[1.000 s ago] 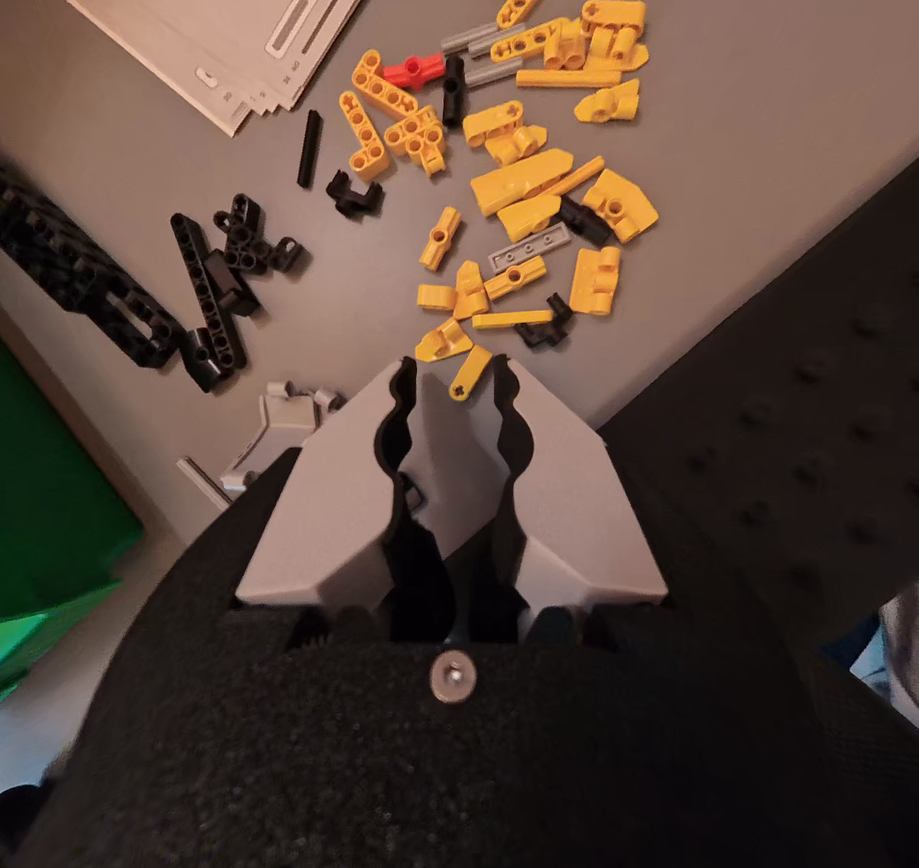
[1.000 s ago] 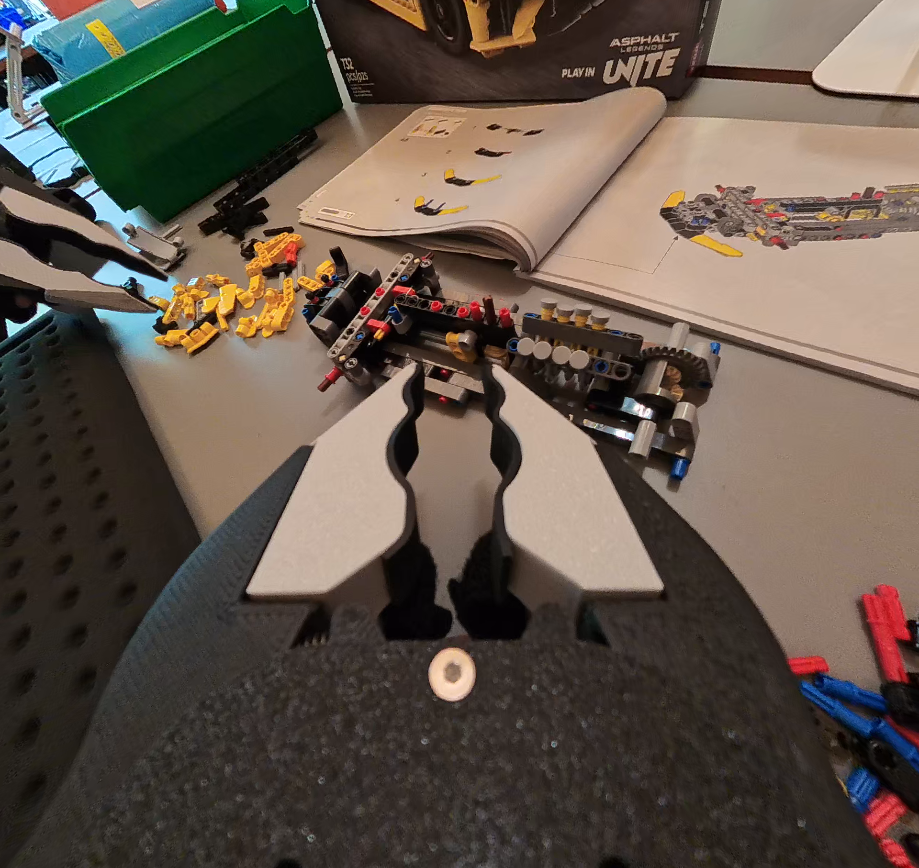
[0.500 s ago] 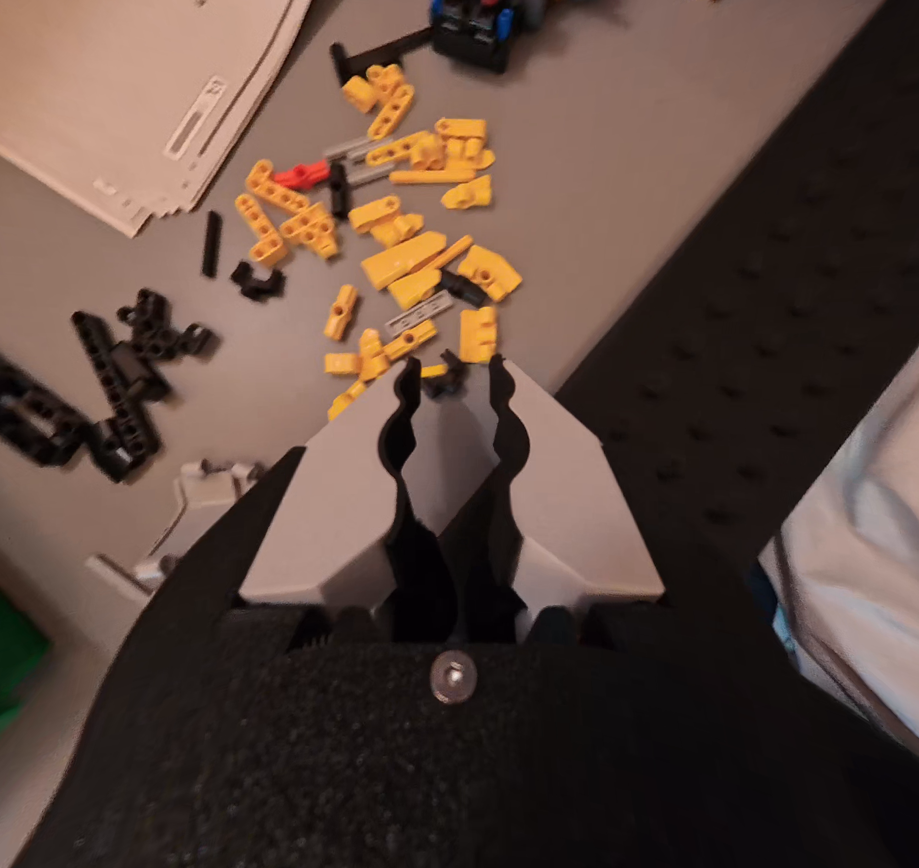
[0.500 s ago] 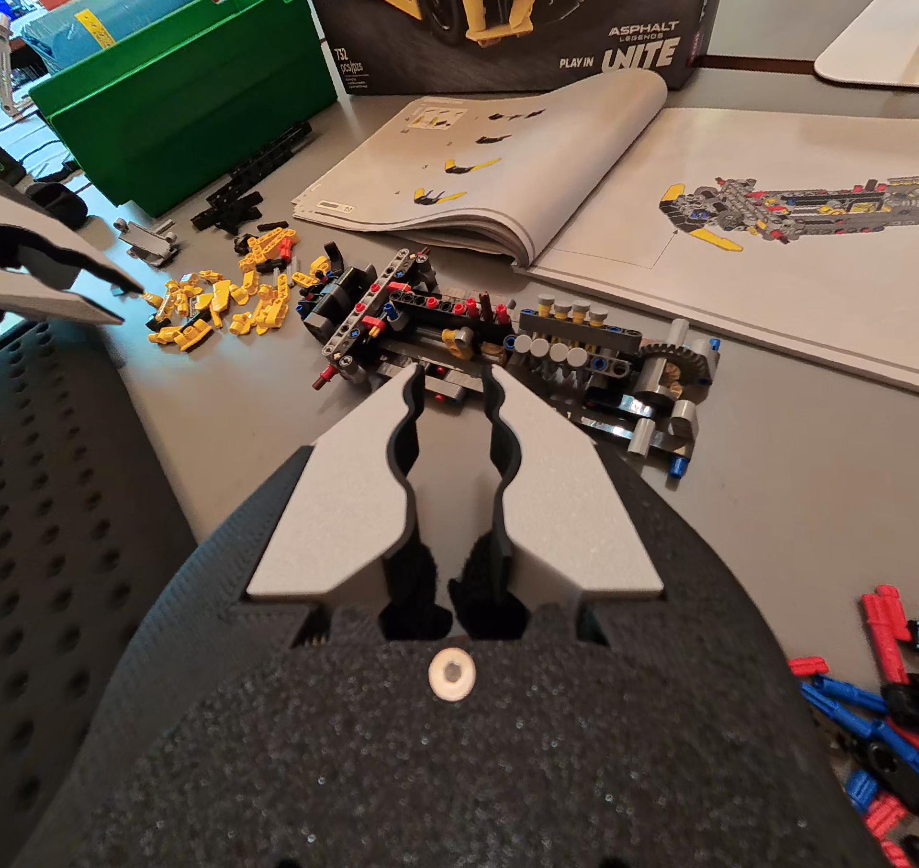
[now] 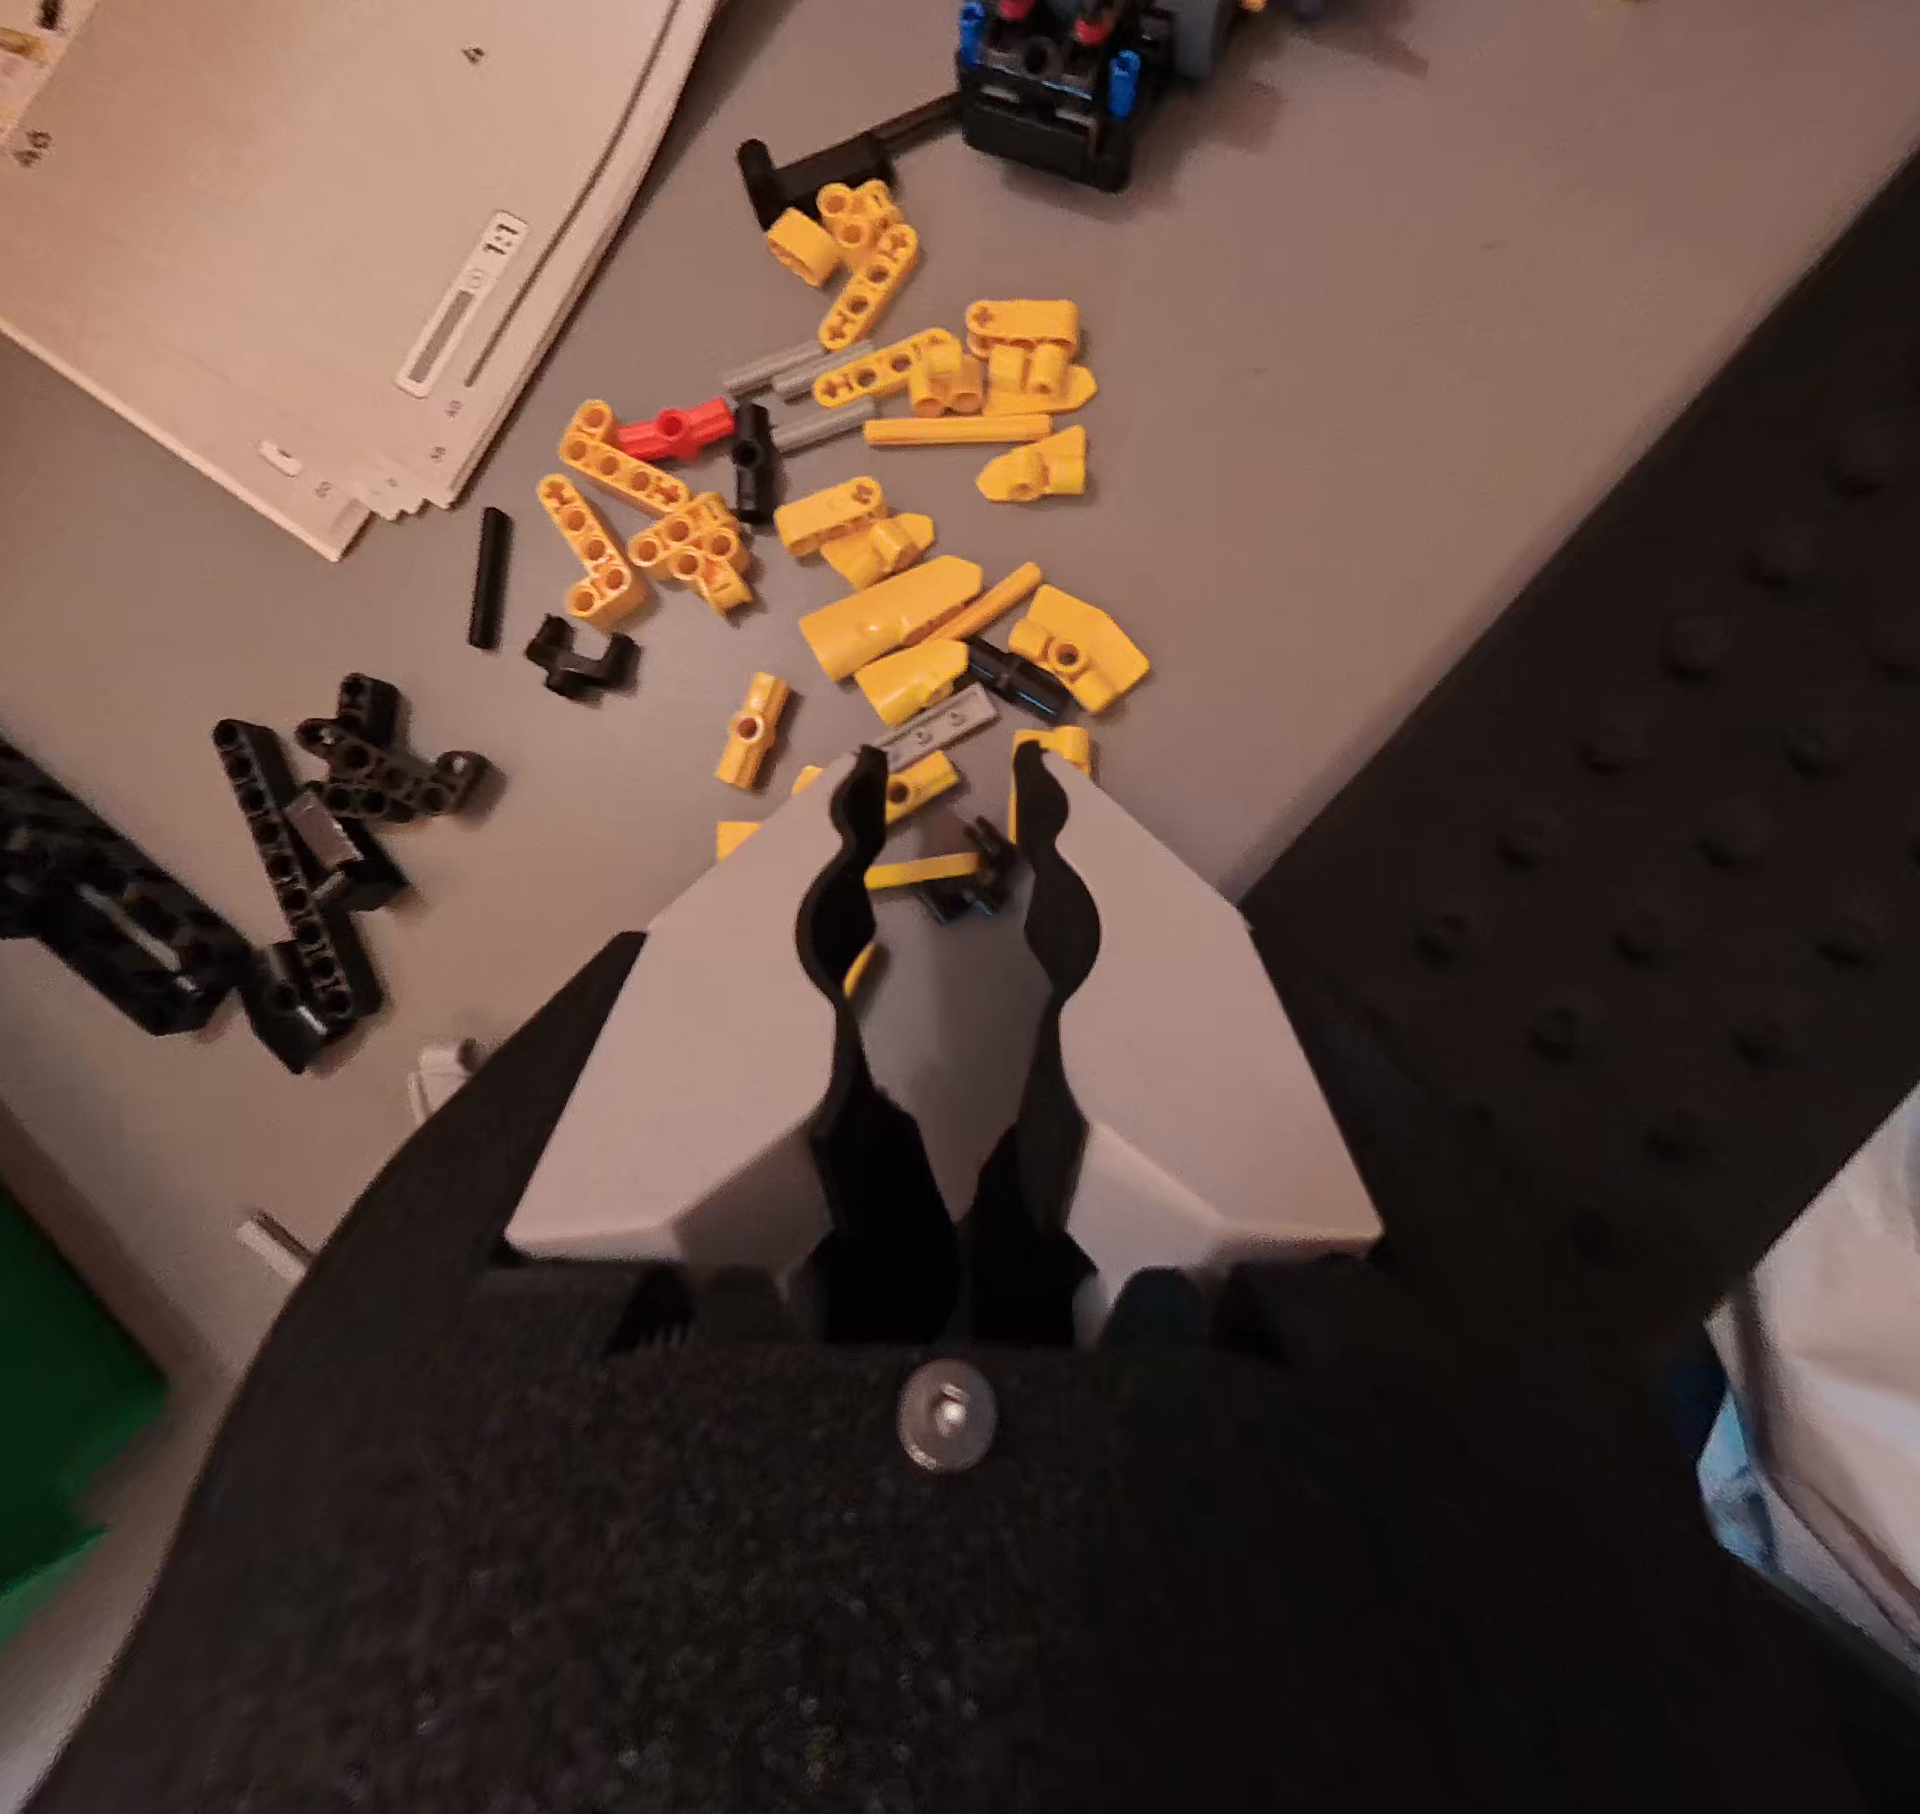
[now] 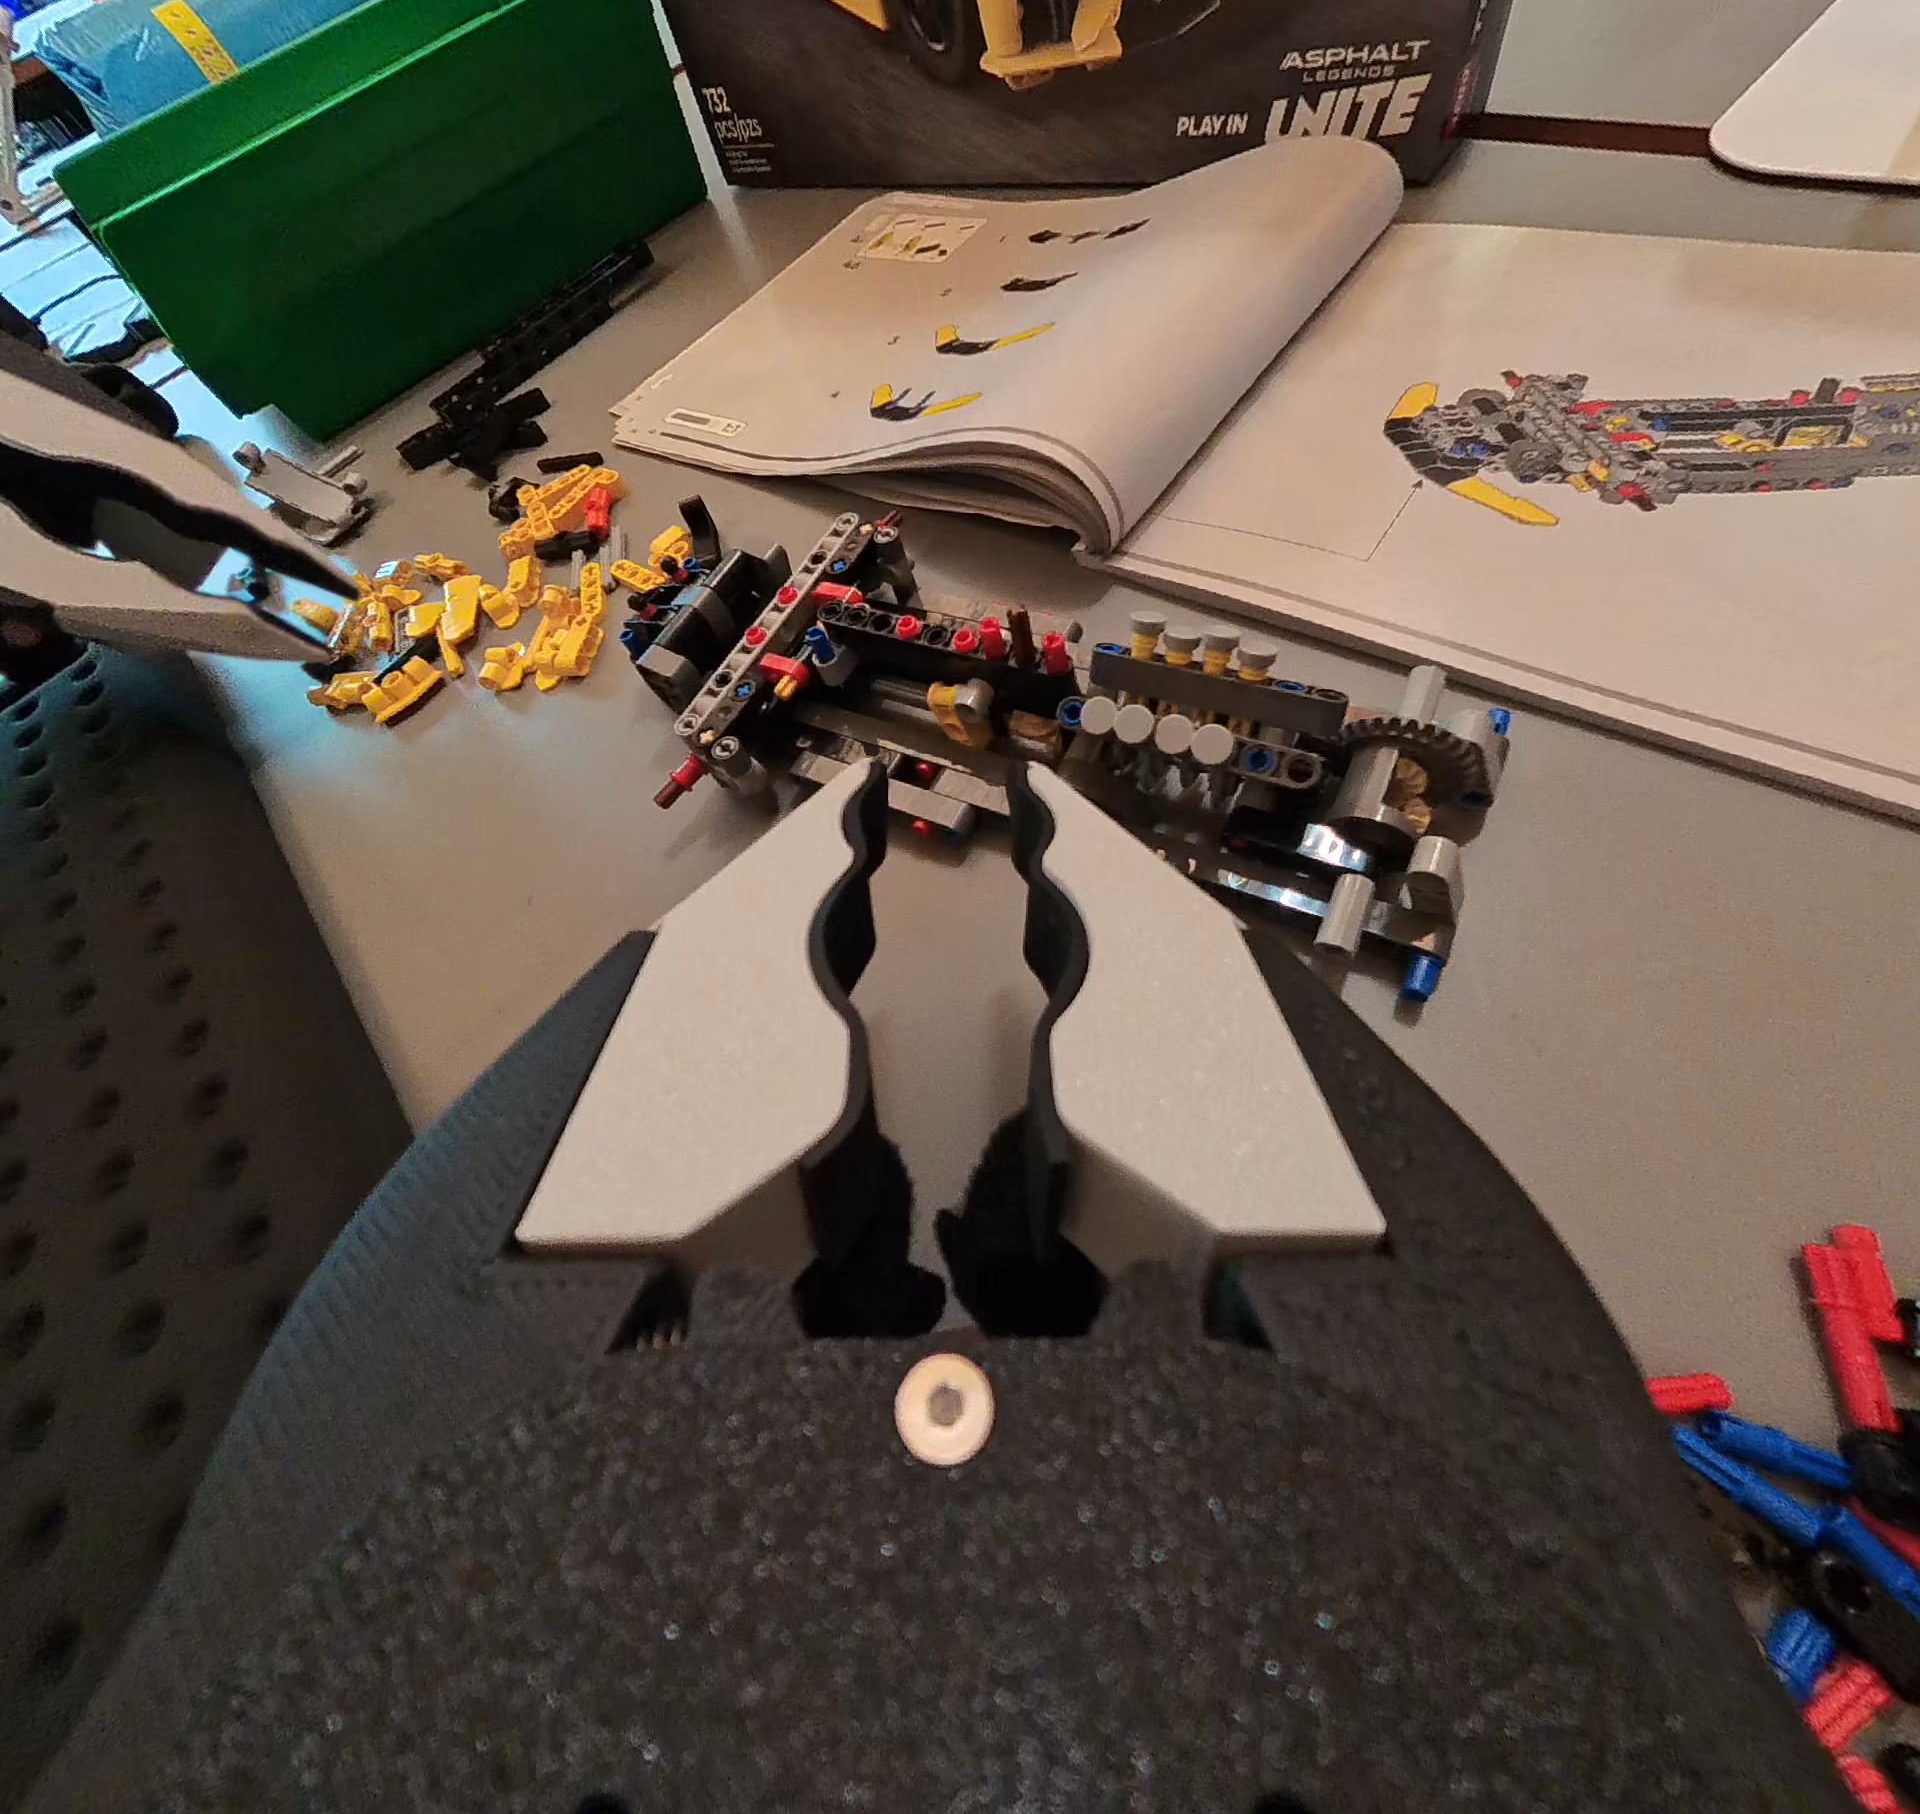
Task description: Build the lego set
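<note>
Left tool (image 5: pixel 940 777): jaws parted, empty, poised over near edge of yellow piece pile (image 5: pixel 883 476) | Right tool (image 6: pixel 945 788): jaws parted, empty, just short of part-built chassis (image 6: pixel 1039 694) | Chassis flat on grey desk (image 6: pixel 1662 985), pile to its left, open instruction book (image 6: pixel 1039 362) behind.

White lettering and a piece count are printed on the dark box (image 6: pixel 1091 50) at the back of the table. The open instruction booklet (image 6: pixel 1039 362) carries small page numbers and step marks. A label sits on the blue package (image 6: pixel 208 19).

Green bin (image 6: pixel 395 175), black perforated mat (image 6: pixel 135 985)
</note>
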Available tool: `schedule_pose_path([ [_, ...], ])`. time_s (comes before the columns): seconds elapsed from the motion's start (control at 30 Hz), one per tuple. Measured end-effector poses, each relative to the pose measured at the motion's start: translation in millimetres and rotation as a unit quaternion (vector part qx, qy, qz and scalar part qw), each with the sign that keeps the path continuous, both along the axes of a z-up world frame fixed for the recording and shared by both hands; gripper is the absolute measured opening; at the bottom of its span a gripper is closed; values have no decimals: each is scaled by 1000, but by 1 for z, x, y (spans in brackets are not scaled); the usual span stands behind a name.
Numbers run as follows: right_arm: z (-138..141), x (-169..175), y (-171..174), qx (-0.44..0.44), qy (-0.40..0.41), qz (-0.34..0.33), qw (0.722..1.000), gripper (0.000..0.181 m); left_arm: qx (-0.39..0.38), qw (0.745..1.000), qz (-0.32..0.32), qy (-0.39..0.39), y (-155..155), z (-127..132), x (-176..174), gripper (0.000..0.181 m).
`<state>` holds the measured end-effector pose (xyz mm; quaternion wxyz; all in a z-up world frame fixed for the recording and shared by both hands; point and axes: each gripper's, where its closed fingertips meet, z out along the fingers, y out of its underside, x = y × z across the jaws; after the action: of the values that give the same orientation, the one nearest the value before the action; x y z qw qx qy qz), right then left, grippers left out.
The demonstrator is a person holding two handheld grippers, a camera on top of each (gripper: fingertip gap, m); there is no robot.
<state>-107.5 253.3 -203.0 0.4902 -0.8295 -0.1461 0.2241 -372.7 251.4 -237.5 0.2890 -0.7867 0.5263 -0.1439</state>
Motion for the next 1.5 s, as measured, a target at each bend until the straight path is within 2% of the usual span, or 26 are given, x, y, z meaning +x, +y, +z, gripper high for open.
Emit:
schedule_pose_path([
  [0.27,-1,0,-1,-1,-5,1,1000,22,5,1000,21,-7,23,-4,20,27],
  [0.43,0,1,-1,0,-1,-1,1000,22,-35,998,50,-13,27,-10,29,51],
  [0.53,0,1,-1,-2,1,0,1000,22,-38,997,69,-2,26,-13,25,53],
  [0.6,0,0,-1,-3,2,2,1000,22,-46,995,85,-4,26,-14,24,47],
  [0.83,-1,-2,-2,-4,-2,6,1000,22,-42,996,78,-9,23,-16,29,8],
  [1.03,-1,-2,-2,-4,-1,5,1000,22,-27,998,63,-11,24,-13,30,6],
  [1.13,-1,-1,-2,-3,-2,5,1000,22,-6,998,57,-9,28,-7,31,19],
  [1.23,-1,-1,-3,-4,-2,5,1000,22,10,999,43,-8,30,-2,36,19],
  [1.4,-1,-1,-3,-3,-2,4,1000,22,38,999,-10,35,26,-11,46,21],
  [1.5,-1,-1,-3,-4,-3,5,1000,22,37,998,-15,46,29,-15,50,18],
])
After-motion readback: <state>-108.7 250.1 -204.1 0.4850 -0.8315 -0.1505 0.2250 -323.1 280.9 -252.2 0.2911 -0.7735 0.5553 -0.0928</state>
